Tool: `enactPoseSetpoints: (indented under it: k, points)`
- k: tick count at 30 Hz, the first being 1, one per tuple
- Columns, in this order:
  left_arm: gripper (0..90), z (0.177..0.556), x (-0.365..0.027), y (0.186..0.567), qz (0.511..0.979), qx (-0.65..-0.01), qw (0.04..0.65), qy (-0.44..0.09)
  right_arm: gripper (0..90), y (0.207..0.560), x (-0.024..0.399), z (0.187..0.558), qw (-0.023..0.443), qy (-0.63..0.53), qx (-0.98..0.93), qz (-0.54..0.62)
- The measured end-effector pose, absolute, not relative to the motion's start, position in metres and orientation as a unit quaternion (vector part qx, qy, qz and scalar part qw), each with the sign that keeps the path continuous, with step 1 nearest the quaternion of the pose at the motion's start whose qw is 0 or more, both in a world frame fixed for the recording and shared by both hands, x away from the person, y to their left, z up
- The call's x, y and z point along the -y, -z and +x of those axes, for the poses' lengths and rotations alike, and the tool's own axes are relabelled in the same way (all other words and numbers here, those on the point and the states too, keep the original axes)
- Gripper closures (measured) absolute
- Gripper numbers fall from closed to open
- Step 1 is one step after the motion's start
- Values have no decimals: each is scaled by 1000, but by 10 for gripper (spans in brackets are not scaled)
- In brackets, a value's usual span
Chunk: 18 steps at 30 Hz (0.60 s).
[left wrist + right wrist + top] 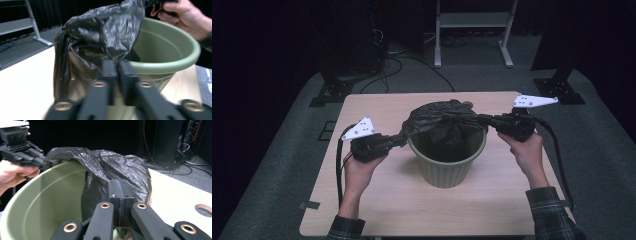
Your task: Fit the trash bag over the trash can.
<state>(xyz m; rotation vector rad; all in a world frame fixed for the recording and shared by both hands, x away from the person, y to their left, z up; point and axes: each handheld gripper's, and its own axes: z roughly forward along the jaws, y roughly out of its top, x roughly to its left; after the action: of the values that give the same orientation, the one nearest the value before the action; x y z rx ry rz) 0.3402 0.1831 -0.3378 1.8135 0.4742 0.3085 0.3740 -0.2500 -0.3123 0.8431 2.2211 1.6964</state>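
A ribbed green bin (446,165) stands in the middle of the table. A crumpled black plastic bag (439,120) is draped over its far rim and hangs partly inside. My left gripper (403,136) is shut on the bag's edge at the bin's left rim. My right gripper (482,120) is shut on the bag's edge at the right rim. In the left gripper view, the jaws (117,65) pinch the bag (100,32) beside the bin (172,53). The right gripper view has its jaws (119,192) clamped on the bag (115,167) over the bin (50,195), with the left gripper (41,160) beyond.
The light wooden table (377,200) has bare room in front of and beside the bin. A round hole (203,209) is set in the tabletop. Behind the table stand a white metal frame (472,22), dark stands and floor cables (397,65).
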Motion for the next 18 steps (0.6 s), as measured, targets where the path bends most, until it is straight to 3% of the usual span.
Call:
enactPoseSetpoints:
  k: [18]
  points:
    - [897, 301, -195, 342, 792, -183, 575, -90, 900, 335, 272, 300, 88, -597, -754, 258]
